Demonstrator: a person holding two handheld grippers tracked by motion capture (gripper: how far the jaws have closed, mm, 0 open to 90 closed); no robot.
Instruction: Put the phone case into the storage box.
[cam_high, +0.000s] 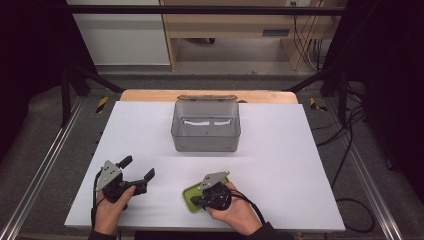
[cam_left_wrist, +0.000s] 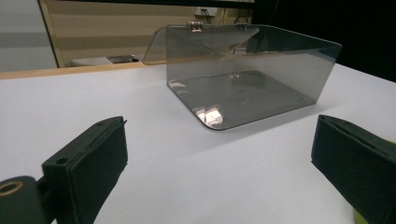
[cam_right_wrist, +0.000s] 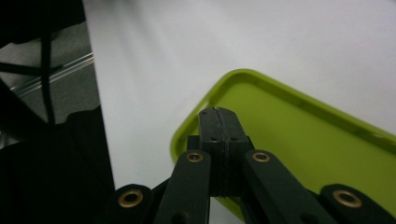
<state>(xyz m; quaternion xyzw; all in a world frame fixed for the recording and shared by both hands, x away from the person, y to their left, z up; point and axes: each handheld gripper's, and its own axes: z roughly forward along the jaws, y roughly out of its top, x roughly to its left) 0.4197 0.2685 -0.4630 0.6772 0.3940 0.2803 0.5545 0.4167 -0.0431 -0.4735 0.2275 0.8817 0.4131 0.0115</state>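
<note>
Your right claw (cam_right_wrist: 218, 122) sits clenched over the green lid (cam_right_wrist: 299, 135) near the bench's front edge, your left claw (cam_high: 136, 170) released; the box (cam_high: 205, 131) is likely still uncovered.

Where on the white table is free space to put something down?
Free: the wide strips left and right of the clear box, and the band between it and the hands. Crowded: the near edge, where the open left claw and the shut right claw over the green tray sit.
</note>
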